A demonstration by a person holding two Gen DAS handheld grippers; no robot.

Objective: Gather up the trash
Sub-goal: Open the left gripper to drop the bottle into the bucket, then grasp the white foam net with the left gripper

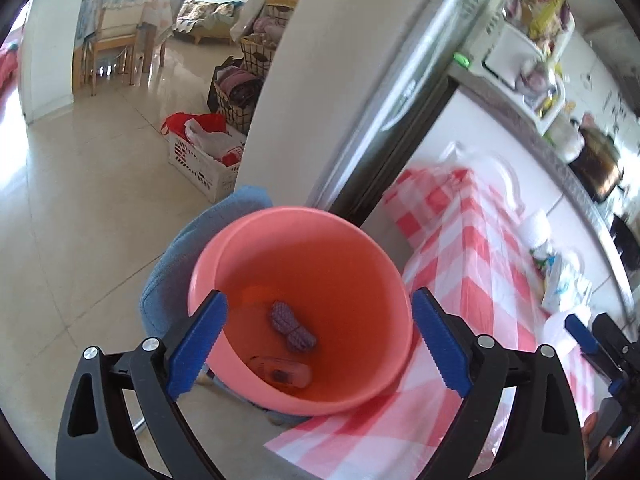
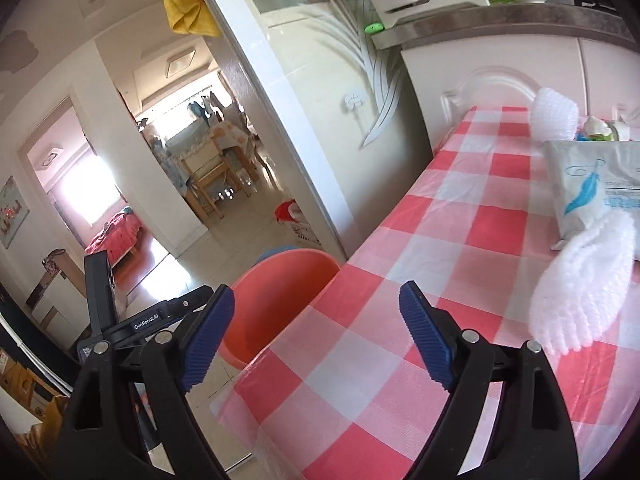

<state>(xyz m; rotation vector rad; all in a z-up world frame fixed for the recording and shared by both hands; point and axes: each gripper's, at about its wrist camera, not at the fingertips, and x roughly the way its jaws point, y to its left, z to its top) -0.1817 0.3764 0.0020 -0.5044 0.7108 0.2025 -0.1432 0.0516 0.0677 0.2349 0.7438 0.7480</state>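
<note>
The left tongs [image 1: 318, 340] stand wide apart in the lower half of the left wrist view, with nothing between the blue pads [image 1: 198, 344]. Seen through the gap is a pink bin [image 1: 320, 248], at the centre of the frame just beside the edge of the worktop [image 1: 472, 240], which carries a red-and-white checked cloth. At the bottom of the bin lie a small purple bundle [image 1: 290, 326] and a flat pinkish piece [image 1: 282, 372]; what the piece is cannot be told. A blue cushioned seat [image 1: 176, 256] shows behind and below the bin, left of centre.

The right tongs [image 2: 316, 340] are also spread wide and empty, hanging over the checked cloth at the lower centre of the right wrist view. At the right edge of that frame lie a white foam net sleeve [image 2: 580, 280] and, touching it above, a tissue pack [image 2: 592, 184] with a blue feather print. A second white foam piece [image 2: 554, 114] sits at the upper right.
</note>
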